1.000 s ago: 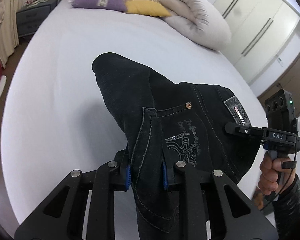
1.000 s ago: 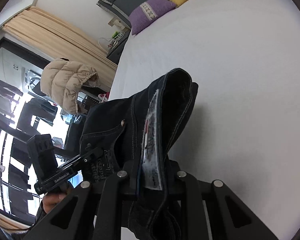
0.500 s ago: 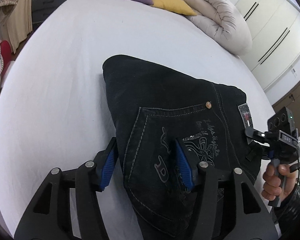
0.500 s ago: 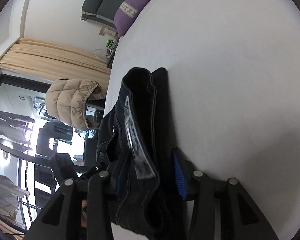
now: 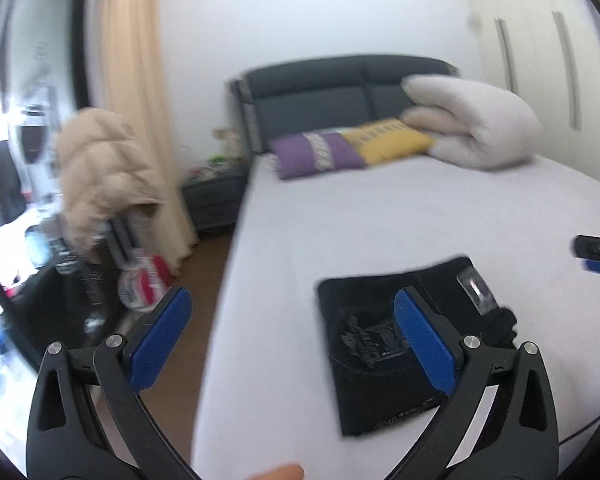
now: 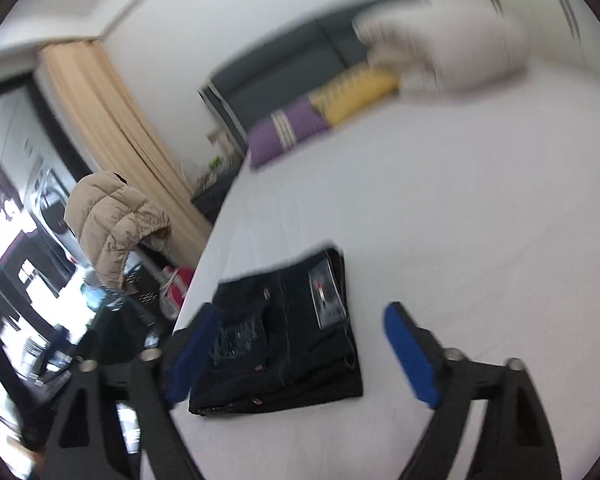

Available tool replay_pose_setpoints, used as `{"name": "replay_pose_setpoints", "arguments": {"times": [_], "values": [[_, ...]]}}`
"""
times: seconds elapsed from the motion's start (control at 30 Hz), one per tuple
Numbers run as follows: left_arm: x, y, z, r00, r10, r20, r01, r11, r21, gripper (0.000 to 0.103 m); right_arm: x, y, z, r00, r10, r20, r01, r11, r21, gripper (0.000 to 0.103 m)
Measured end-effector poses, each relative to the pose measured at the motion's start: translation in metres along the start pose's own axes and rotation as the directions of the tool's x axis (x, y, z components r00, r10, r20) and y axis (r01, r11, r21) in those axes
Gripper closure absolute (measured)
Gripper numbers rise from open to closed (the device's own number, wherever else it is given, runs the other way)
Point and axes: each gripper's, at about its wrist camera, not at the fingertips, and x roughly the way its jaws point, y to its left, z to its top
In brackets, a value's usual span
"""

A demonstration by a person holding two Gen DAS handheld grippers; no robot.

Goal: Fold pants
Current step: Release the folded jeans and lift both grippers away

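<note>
Nearby, folded pants (image 5: pixel 404 340) on bed (image 5: pixel 380 224), both grippers' fingers (image 5: pixel 158 338) spread, empty, pillows (image 5: pixel 316 154) beyond

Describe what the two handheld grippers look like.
The left gripper and right gripper look alike: black angular linkage arms with triangular cut-outs, silver round pivot screws, and bright blue textured pads lining the inner face of each finger. No cables or sleeves show.

The left claw (image 5: pixel 292 334) has its blue-padded fingers (image 5: pixel 424 344) spread wide, gripping nothing. The right claw (image 6: pixel 296 354) is likewise spread wide and empty, its tip (image 5: pixel 598 254) showing at the left view's right edge
</note>
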Motion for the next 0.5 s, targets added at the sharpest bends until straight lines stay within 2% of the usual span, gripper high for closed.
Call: {"name": "replay_pose_setpoints", "arguments": {"times": [0.03,0.07,0.13,0.23,0.33,0.37,0.43,0.5], "values": [[-0.012,0.002,0.002,1.000,0.015,-0.001,-0.015,1.000,-0.009,0.000,-0.017,0.011,0.003,0.998,-0.010,0.054,0.013,0.999,-0.040,0.002],[-0.027,0.004,0.006,1.000,0.004,0.004,-0.004,1.000,-0.030,0.000,-0.035,0.022,0.005,0.994,-0.019,0.107,0.027,0.997,-0.076,0.000],[-0.047,0.007,0.010,0.999,-0.034,-0.008,0.033,0.998,-0.058,0.000,-0.069,0.050,0.010,0.975,-0.030,0.222,0.066,0.986,-0.154,0.000],[-0.067,0.012,0.012,0.994,-0.095,-0.060,0.088,0.990,-0.112,0.000,-0.105,0.072,0.016,0.952,-0.024,0.306,0.094,0.972,-0.216,0.000],[-0.079,0.024,0.004,0.981,-0.146,-0.128,0.125,0.979,-0.160,0.000,-0.121,0.089,0.015,0.947,-0.062,0.315,0.136,0.966,-0.220,0.000],[-0.083,0.028,0.001,0.979,-0.143,-0.142,0.119,0.979,-0.166,0.000,-0.124,0.092,0.012,0.949,-0.077,0.306,0.148,0.965,-0.216,0.000],[-0.092,0.030,-0.007,0.977,-0.140,-0.163,0.112,0.979,-0.171,0.000,-0.126,0.094,0.005,0.961,-0.087,0.263,0.146,0.966,-0.213,0.000],[-0.097,0.028,-0.016,0.972,-0.148,-0.185,0.116,0.978,-0.173,0.000,-0.130,0.092,-0.006,0.969,-0.135,0.207,0.177,0.964,-0.197,0.000]]}}
